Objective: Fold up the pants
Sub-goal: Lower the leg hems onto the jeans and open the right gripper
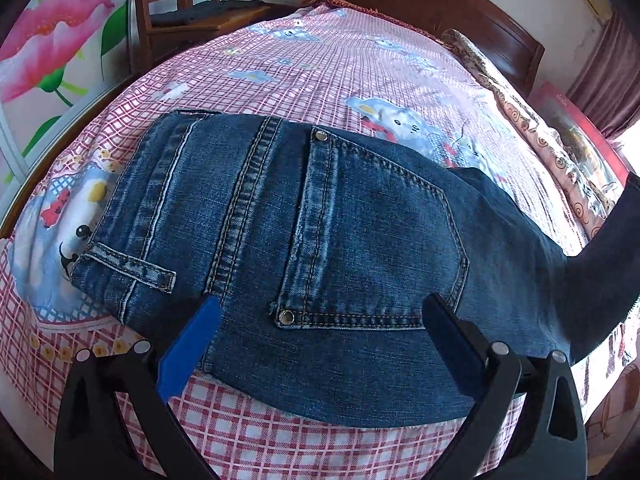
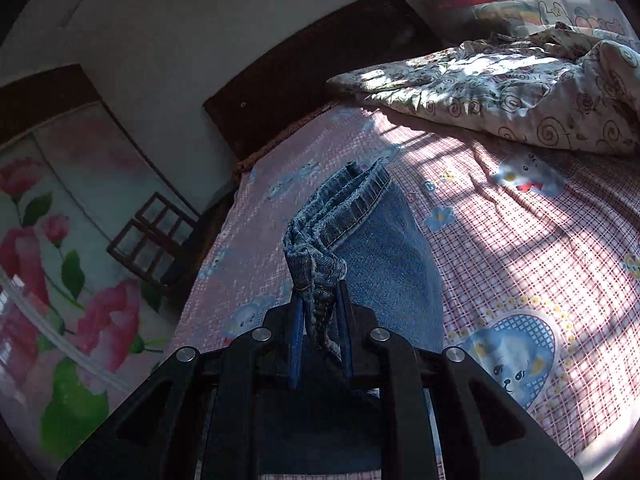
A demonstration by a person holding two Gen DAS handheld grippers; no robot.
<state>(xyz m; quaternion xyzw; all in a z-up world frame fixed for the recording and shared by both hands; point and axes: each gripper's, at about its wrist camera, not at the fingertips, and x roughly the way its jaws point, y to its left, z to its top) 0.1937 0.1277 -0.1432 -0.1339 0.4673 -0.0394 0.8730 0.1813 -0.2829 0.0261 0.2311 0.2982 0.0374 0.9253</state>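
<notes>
The left wrist view is bright and even, with soft daylight on the bed [image 1: 360,64] and no hard shadows. At 3 o'clock a strip near the curtain [image 1: 608,60] is overexposed to white. The jeans [image 1: 304,240] are sharp, every stitch is readable. The fisheye lens bends the bed into a dome, and the corners are black.

The right wrist view is much darker. Sunlight enters from 1 o'clock and makes striped patches on the quilt [image 2: 500,92] and the sheet [image 2: 540,240], with glare there. The wall and headboard [image 2: 304,64] at 11 o'clock stay dim. The flower panel [image 2: 60,280] at 9 o'clock is smeared by motion blur.
</notes>
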